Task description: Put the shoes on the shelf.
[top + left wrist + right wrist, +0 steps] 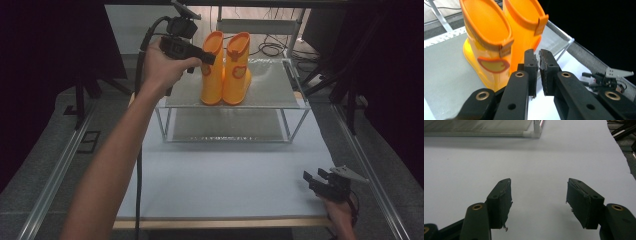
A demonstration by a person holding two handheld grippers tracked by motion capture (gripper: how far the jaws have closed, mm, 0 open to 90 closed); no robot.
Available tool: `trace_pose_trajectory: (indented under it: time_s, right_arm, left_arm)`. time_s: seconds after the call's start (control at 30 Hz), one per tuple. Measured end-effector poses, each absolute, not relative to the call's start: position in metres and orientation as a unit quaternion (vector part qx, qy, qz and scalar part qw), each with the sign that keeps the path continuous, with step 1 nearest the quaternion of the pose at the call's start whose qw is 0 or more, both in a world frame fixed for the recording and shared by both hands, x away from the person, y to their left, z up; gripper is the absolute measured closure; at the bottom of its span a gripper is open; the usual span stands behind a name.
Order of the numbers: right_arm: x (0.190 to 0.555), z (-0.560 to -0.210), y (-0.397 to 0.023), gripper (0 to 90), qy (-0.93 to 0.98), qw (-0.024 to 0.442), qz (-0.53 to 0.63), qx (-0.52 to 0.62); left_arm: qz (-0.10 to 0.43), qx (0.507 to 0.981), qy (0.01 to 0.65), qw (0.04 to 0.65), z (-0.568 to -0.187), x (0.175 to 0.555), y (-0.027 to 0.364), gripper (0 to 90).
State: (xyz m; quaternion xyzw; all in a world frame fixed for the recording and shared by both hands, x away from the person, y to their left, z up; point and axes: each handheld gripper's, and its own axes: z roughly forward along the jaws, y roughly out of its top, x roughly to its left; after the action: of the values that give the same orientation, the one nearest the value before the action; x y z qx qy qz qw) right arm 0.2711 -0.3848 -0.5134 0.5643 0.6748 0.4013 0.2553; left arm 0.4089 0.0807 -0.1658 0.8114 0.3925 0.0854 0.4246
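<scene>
Crowding the left hand-held gripper: two orange boots on a shelf.

Boots: glossy orange rubber. Shelf: matt grey mesh, metal frame. Table: smooth matt white.

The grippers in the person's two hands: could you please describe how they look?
Both are black. The left gripper has two blocky fingers with worn, frayed pads, brass-ringed pivot holes in its links and a thick black cable trailing along the bare forearm. The right gripper carries a grey three-cornered plate on top. No sleeves are visible.
</scene>
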Motion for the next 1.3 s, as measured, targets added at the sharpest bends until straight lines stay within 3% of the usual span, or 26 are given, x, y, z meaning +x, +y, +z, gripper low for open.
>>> trace_pose_trajectory:
  time_s: [0.37,1.0,1.3]
  right_arm:
    - [0.271,-0.515,-0.383,36.6,0.681,0.256,0.396,0.56]
    - [0.272,-0.518,-0.383,36.6,0.684,0.25,0.391,0.563]
    - [0.272,-0.519,-0.384,36.6,0.681,0.252,0.392,0.564]
  left_arm:
    - [0.08,0.82,0.389,0.414,-0.197,0.401,0.093,89.3]
    - [0.055,0.823,0.429,0.368,-0.276,0.425,0.108,89.8]
    - [0.054,0.818,0.453,0.352,-0.296,0.44,0.107,89.9]
